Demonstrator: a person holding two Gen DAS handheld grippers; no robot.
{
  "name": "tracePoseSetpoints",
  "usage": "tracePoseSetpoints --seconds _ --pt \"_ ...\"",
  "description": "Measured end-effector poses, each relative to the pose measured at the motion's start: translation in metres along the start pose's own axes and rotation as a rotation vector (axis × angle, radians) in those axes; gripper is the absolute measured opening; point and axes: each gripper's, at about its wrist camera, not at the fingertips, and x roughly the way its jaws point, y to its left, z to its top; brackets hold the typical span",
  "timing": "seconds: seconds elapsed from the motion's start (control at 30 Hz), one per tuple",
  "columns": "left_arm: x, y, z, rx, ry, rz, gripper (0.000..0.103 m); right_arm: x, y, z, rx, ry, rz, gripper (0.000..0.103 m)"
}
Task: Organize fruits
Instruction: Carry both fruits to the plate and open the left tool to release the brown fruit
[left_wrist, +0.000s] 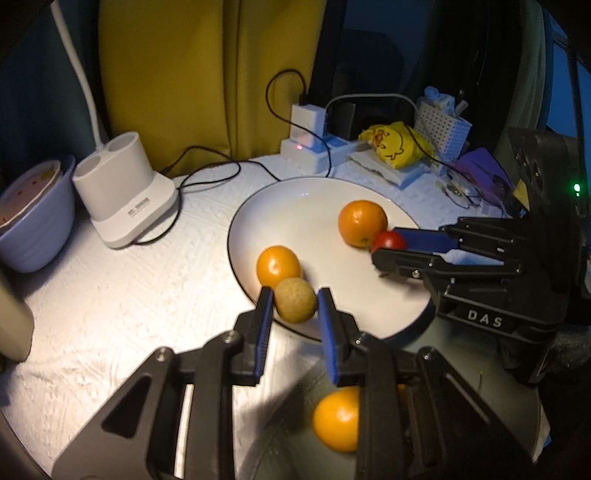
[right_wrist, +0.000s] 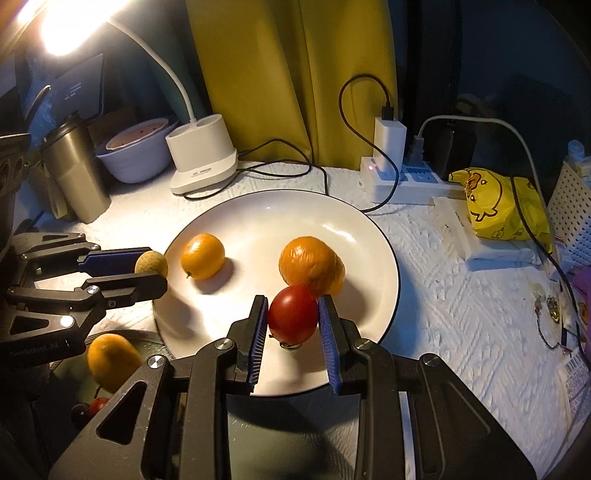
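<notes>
Over white plate (right_wrist: 369, 236) mid desk: left gripper (left_wrist: 295, 306) fingers pinch small brown fruit (left_wrist: 296, 300); right gripper (right_wrist: 293, 317) fingers pinch red tomato (right_wrist: 293, 314). Risk: round fruit rolls off plate if dropped.

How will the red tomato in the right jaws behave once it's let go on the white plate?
The red tomato looks round and glossy, so it will probably roll on the smooth white plate. The large orange just behind may stop it. Its skin looks thin; a hard squeeze from the right gripper could bruise it.
</notes>
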Motion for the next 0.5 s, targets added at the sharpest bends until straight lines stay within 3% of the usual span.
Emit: tracePoseSetpoints --seconds 0.5 --pt "0.037 0.000 0.015 -0.001 0.055 0.010 0.026 0.020 -0.019 0.015 0.031 -0.012 -0.051 0.030"
